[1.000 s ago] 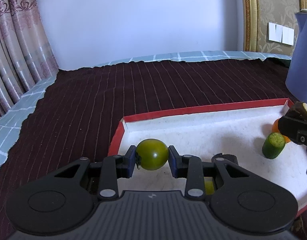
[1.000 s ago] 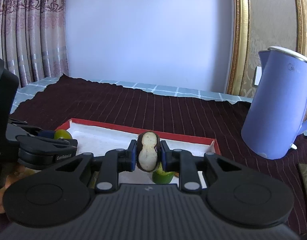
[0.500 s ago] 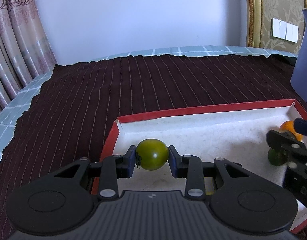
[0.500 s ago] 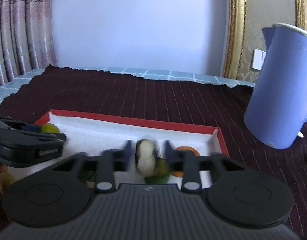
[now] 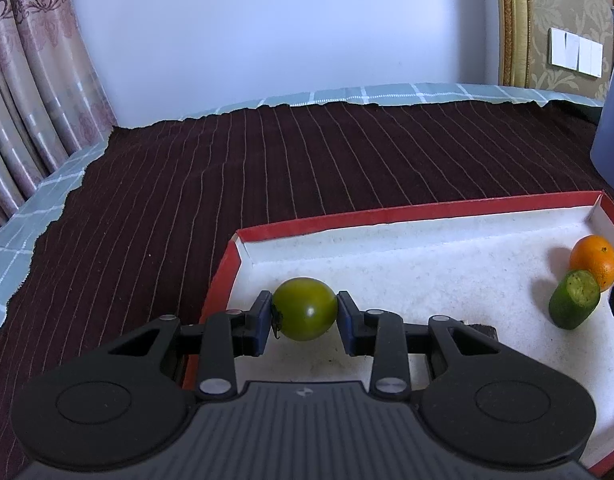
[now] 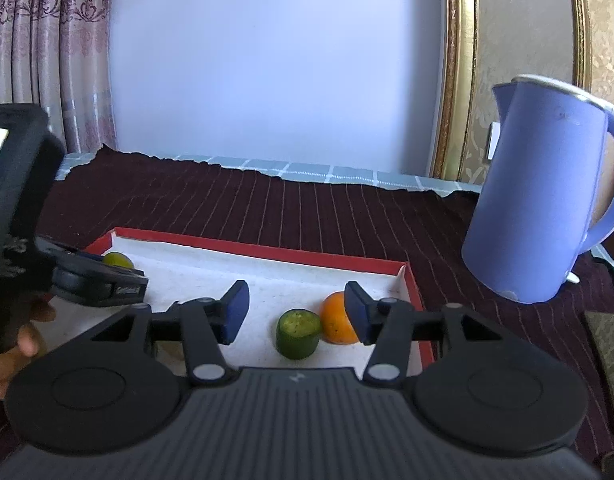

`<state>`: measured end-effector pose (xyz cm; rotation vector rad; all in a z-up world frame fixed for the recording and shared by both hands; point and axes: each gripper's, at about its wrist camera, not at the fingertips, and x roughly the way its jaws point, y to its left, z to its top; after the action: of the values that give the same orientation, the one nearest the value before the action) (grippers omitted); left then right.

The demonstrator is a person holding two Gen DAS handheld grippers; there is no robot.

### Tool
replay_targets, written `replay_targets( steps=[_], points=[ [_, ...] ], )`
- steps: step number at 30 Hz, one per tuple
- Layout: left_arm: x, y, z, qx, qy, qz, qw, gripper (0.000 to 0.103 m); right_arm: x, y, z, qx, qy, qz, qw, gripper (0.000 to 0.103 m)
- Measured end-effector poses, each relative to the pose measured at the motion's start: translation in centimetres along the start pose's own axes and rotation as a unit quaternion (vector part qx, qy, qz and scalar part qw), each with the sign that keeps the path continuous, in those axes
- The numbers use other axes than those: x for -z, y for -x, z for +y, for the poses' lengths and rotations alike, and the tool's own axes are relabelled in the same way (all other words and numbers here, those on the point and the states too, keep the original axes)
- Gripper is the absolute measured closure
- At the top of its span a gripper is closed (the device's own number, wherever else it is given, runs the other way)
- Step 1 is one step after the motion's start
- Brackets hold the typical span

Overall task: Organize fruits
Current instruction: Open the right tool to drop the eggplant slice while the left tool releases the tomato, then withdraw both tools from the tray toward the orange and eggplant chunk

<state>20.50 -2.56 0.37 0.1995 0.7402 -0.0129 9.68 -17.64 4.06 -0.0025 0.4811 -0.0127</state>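
The left tongs (image 5: 305, 314) are clamping a green tomato (image 5: 304, 309) just above the white floor of the red-rimmed tray (image 5: 407, 210), near its 9 o'clock end, probably to set it down there. The right tongs (image 6: 297, 312) are spreading apart with nothing pinched between them; beyond their tips an orange (image 6: 337, 324) and a cut green piece (image 6: 298, 334) are sitting together toward the tray's 3 o'clock end. A blue kettle (image 6: 535, 200) is standing on the tabletop (image 5: 267, 168) at 2 o'clock.

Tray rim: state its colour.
Red, around a white inside; the tray rim shows best in the left wrist view.
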Motion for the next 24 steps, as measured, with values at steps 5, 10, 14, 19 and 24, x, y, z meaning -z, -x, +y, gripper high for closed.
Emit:
replay_targets(
  steps=[5,10,14,19,24],
  points=[
    [-0.1,0.0,-0.1,0.000,-0.003,0.002,1.0000,0.069,0.7,1.5,-0.1,-0.003,-0.008,-0.011,1.000,0.050],
    [-0.2,0.2,0.1,-0.003,0.004,-0.001,1.0000,0.053,1.7,3.1,-0.1,-0.006,-0.020,-0.021,1.000,0.046],
    [0.1,0.7,0.1,-0.013,-0.003,-0.011,0.9999,0.048,2.2,4.2,-0.2,0.003,-0.023,-0.031,0.999,0.041],
    [0.5,1.1,0.2,-0.012,0.003,-0.010,0.9999,0.048,2.6,5.1,-0.2,0.004,-0.025,-0.036,0.999,0.034],
    [1.1,1.9,0.5,-0.018,0.007,-0.013,0.9997,0.036,2.9,5.4,-0.1,0.005,-0.024,-0.037,0.999,0.024]
  ],
)
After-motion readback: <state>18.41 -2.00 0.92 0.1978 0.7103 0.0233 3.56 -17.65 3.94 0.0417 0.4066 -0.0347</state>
